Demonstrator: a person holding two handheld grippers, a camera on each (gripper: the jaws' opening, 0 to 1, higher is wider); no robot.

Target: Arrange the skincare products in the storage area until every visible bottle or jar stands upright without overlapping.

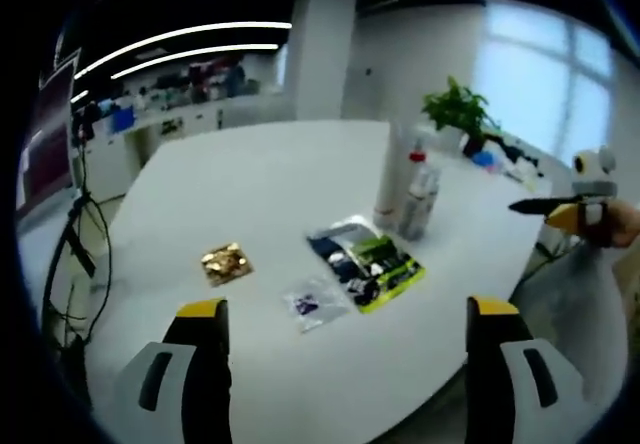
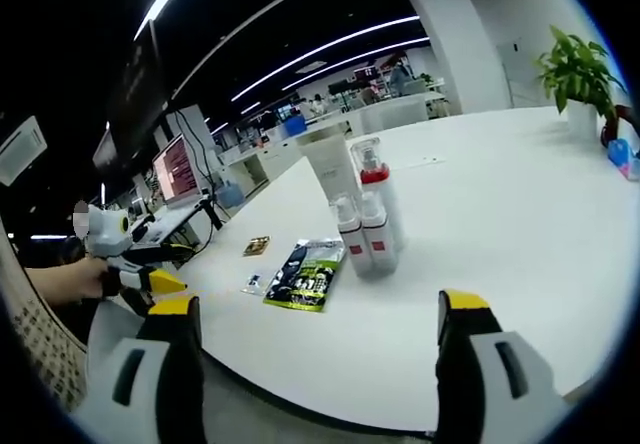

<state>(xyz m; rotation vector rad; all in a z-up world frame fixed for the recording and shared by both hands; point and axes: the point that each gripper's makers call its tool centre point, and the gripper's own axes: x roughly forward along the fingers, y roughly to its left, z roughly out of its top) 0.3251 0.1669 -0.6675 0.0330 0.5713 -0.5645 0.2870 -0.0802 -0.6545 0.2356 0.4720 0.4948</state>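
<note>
A cluster of skincare bottles stands upright on the white table. In the right gripper view it resolves into a tall white tube, a clear bottle with a red collar and two small white bottles close together. My left gripper hangs open above the table's near edge, well short of the bottles, with nothing between its jaws. My right gripper is open too, off the table's other side. Each gripper appears in the other's view, held by a hand: right, left.
A green and black sachet lies flat near the bottles, with a small clear packet and a gold packet beside it. A potted plant stands at the table's far side. Desks and monitors fill the office behind.
</note>
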